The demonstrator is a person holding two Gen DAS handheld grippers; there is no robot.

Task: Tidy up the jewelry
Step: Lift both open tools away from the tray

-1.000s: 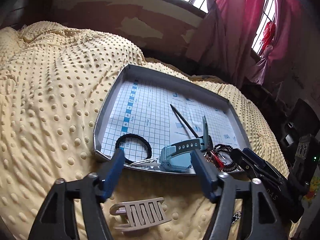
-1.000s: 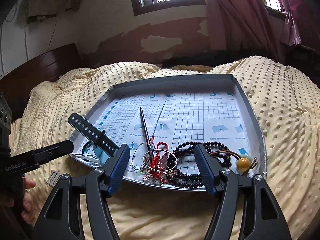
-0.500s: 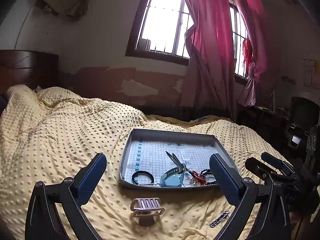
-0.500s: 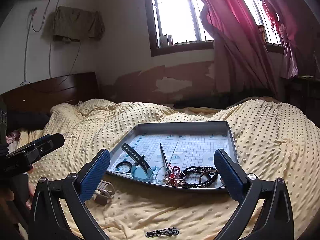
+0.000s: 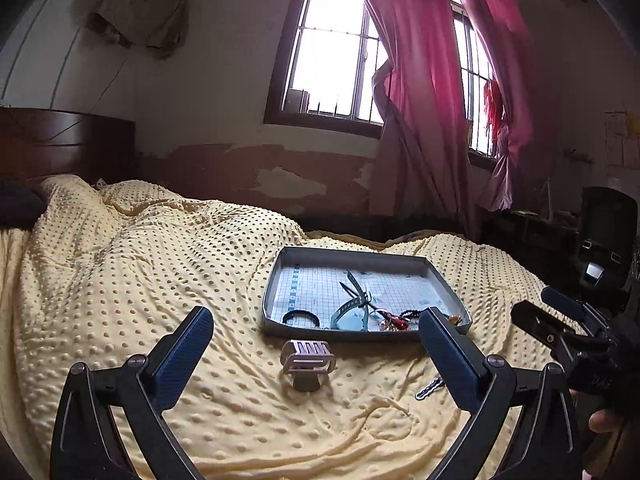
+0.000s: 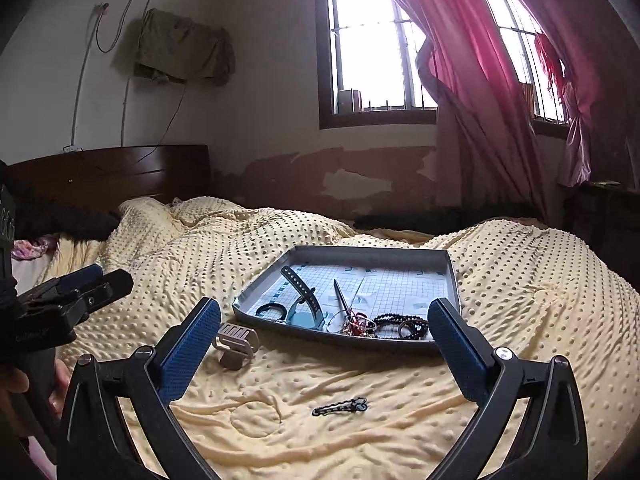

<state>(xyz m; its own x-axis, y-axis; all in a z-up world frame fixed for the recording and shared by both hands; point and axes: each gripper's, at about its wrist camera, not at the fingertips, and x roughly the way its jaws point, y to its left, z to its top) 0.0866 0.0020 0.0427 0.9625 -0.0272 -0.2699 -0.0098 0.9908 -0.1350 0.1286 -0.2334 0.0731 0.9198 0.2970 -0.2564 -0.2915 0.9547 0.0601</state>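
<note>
Right wrist view: we hold the right gripper [image 6: 324, 344] spread wide and empty above the yellow blanket [image 6: 520, 320]; the left gripper [image 5: 316, 360] is likewise agape, holding nothing. Most jewelry already lies in the grey tray [image 6: 451, 276]: a watch [image 6: 304, 300], a black hair tie [image 6: 272, 310], a hair stick [image 6: 342, 296], and beaded bracelets [image 6: 396, 324]. We judge the task largely done. Remaining on the blanket, near the tray's front edge, are a hair claw [image 6: 235, 340] and a small dark chain [image 6: 340, 406].
</note>
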